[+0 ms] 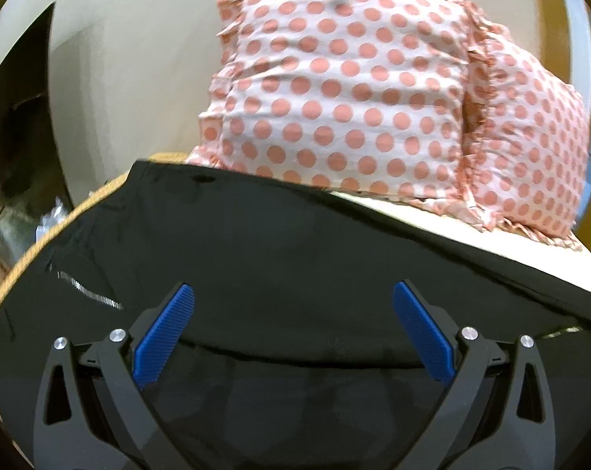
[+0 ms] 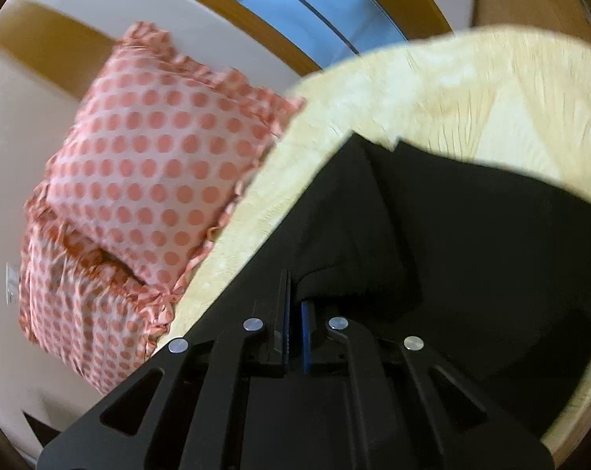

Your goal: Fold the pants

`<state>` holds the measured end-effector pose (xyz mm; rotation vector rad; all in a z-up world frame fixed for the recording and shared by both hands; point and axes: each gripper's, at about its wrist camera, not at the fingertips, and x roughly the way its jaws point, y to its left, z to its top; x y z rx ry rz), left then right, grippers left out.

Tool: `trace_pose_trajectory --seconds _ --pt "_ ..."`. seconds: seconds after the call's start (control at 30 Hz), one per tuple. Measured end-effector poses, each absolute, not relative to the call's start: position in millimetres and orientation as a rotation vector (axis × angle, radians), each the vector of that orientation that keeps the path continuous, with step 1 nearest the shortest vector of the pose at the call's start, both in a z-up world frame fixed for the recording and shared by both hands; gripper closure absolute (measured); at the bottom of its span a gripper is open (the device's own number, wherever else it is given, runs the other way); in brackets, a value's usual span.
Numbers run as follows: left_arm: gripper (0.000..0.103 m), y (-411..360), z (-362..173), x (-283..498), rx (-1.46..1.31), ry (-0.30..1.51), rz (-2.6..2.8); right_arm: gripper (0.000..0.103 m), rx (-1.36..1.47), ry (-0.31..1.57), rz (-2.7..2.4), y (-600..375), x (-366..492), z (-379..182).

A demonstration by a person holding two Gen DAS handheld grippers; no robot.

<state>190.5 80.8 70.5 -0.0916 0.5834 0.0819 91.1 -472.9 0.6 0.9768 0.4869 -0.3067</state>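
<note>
The black pants [image 1: 280,243] lie spread across a bed [image 1: 444,231] covered in a pale yellow, fuzzy blanket [image 2: 432,90]; the cloth is plain, dark and matte, with little sheen; a short run of silver zipper teeth [image 1: 90,291] shows on its left part in the left wrist view, and a small dark slit sits near the far edge. In that view the far edge of the pants runs as a long, fairly straight line from left to right, with one layer lying over another near the camera. The left claw [image 1: 293,301] hovers just over the fabric, its blue pads [image 1: 166,333] spread wide apart and grasping nothing. The right claw [image 2: 295,305] is clenched on a fold of the pants [image 2: 432,243], the cloth pinched between its nearly closed pads and pulled into creases that fan out from the grip; the far corner of the pants rests on the blanket. Two polka-dot pillows [image 1: 346,90], pink with ruffled edges, stand at the far side of the bed against a pale wall.
</note>
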Motion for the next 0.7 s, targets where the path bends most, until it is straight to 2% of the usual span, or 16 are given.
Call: trace_pose_trajectory --seconds 0.17,0.23,0.47,0.5,0.7 --pt "0.002 97 91 212 -0.019 0.619 0.082 0.099 0.474 0.55 -0.44 -430 91 40" --pt "0.002 109 95 236 -0.041 0.66 0.084 0.099 0.41 0.573 -0.449 -423 91 42" --pt "0.003 149 72 334 -0.185 0.828 0.153 0.099 0.442 0.588 -0.454 -429 70 33" --pt "0.009 152 67 345 -0.201 0.849 0.158 0.099 0.439 0.593 -0.451 -427 70 32" --pt "0.022 169 50 394 -0.29 0.929 0.197 0.099 0.463 0.628 -0.438 -432 64 21"
